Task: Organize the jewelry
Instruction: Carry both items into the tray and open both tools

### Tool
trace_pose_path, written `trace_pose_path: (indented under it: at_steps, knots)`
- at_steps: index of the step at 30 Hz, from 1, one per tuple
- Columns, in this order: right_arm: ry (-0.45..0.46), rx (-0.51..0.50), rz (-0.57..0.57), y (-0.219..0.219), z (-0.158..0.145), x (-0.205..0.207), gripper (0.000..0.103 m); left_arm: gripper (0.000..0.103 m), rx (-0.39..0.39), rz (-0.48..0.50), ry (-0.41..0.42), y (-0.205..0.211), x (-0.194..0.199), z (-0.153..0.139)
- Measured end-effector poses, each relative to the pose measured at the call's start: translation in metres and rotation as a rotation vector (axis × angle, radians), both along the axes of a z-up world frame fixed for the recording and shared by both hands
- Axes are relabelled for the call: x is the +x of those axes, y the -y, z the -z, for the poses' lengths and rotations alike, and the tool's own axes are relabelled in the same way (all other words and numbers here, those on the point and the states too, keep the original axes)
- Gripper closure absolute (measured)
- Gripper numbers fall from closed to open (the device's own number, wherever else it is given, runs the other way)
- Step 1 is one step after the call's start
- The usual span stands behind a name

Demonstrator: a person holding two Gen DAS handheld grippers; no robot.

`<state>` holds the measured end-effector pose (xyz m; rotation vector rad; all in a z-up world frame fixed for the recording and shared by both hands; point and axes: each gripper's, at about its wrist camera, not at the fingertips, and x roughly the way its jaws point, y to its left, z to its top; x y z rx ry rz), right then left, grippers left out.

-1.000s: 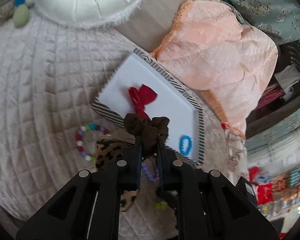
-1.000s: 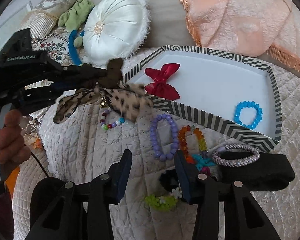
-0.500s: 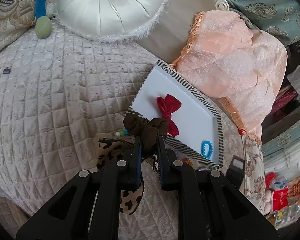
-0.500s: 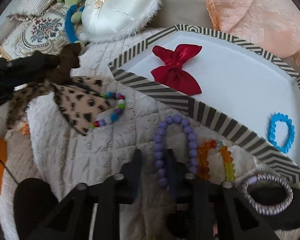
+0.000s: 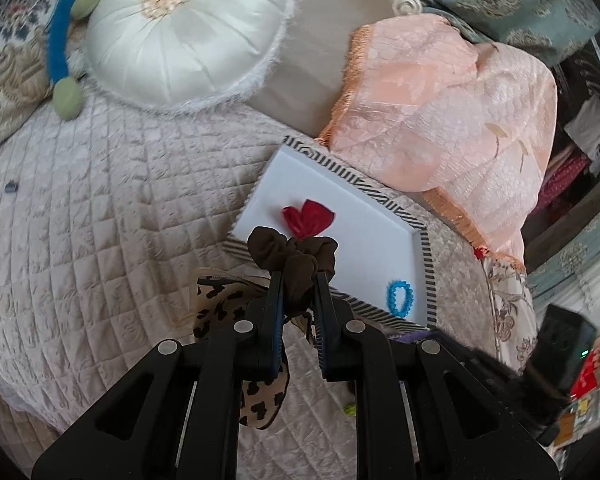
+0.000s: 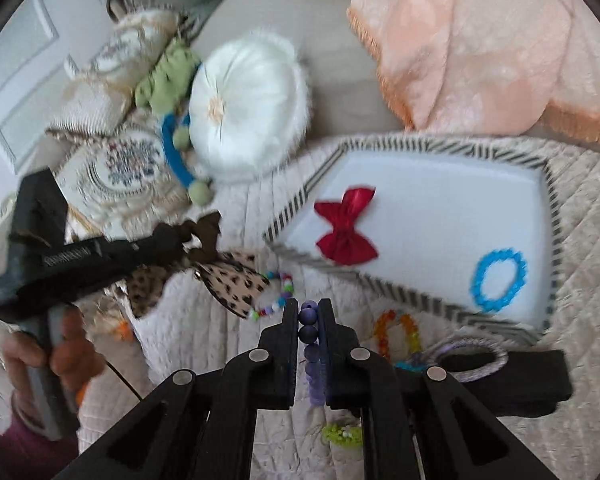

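My left gripper (image 5: 295,276) is shut on a brown scrunchie (image 5: 291,250) with leopard-print tails (image 5: 235,320), held in the air left of the tray; it also shows in the right wrist view (image 6: 203,240). My right gripper (image 6: 308,306) is shut on a purple bead bracelet (image 6: 310,334) and holds it above the quilt. The white tray with a striped rim (image 6: 412,296) (image 5: 426,256) holds a red bow (image 6: 346,230) (image 5: 308,216) and a blue bead bracelet (image 6: 498,280) (image 5: 400,298).
On the quilt near the tray lie a multicolour bead bracelet (image 6: 275,296), an orange-yellow bracelet (image 6: 396,328), a lilac hair tie (image 6: 468,360), a black band (image 6: 532,384) and a green piece (image 6: 342,434). A round white cushion (image 5: 179,32) and a peach cloth (image 5: 452,104) lie behind.
My right gripper closed on the purple bracelet and lifted it off the quilt. My left gripper rose higher with the scrunchie.
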<state>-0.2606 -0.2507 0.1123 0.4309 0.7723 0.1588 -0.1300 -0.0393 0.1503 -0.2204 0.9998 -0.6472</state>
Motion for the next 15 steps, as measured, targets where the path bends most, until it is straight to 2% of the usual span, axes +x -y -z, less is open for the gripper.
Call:
trace_pose_path:
  at_steps: [7, 15]
  knots:
    - [0.049, -0.039, 0.061, 0.028, -0.028, -0.002, 0.094, 0.091, 0.039, 0.043, 0.026, 0.035, 0.002, -0.006]
    - [0.036, -0.06, 0.122, 0.067, -0.027, 0.011, 0.094, 0.091, 0.101, 0.099, 0.055, 0.082, 0.01, -0.002]
